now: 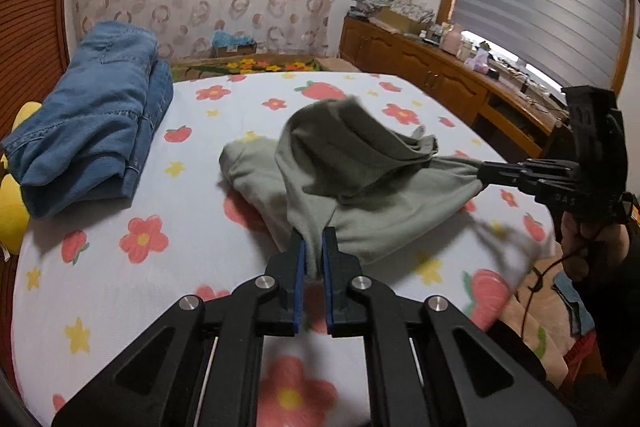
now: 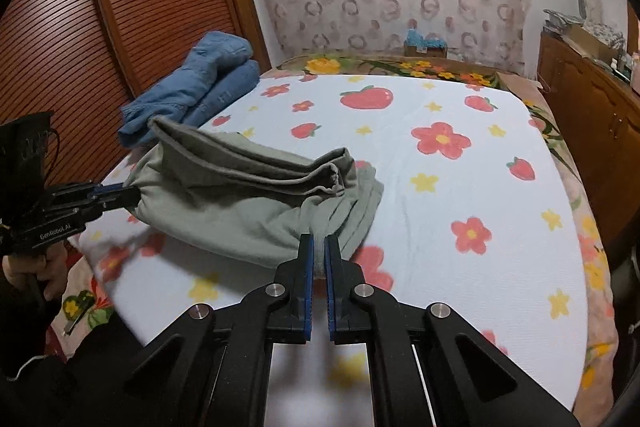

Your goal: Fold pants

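Far left on the bed: folded blue jeans (image 1: 92, 115), stacked, well apart from the work; something yellow just beside them at the bed's edge, too little showing to name

Bed sheet (image 1: 224, 307) white, printed with red flowers, strawberries, yellow stars

Centre: grey-green pants (image 1: 360, 183), bunched and part lifted off the sheet, already doubled over in places. One portion rests on the bed at the left of the bundle; the rest hangs slack between the two claws

Left claw (image 1: 313, 255) closed on a pinch of the pants fabric, cloth drawn up between the blue pads (image 1: 301, 267). From the right wrist view it (image 2: 120, 193) grips the bundle's left end

Right claw (image 2: 319, 255) likewise closed on pants fabric at the near edge; in the left wrist view it (image 1: 486, 173) holds the bundle's right end, cloth pulled to a taut point there. The hand (image 1: 592, 247) holds the tool's handle at the right

Far right: wooden cabinet (image 1: 420, 67) cluttered on top, blind over the window behind

Step in hand, as I judge: both ends gripped, garment raised to be spread or carried over for a fold. Fold not yet laid flat

Next move probably calls for keeping both grips firm, drawing the claws apart to take out the slack, then lowering the cloth evenly onto clear sheet so layers align. Risk: thin pinch slipping, or the loose hem dragging and creasing underneath
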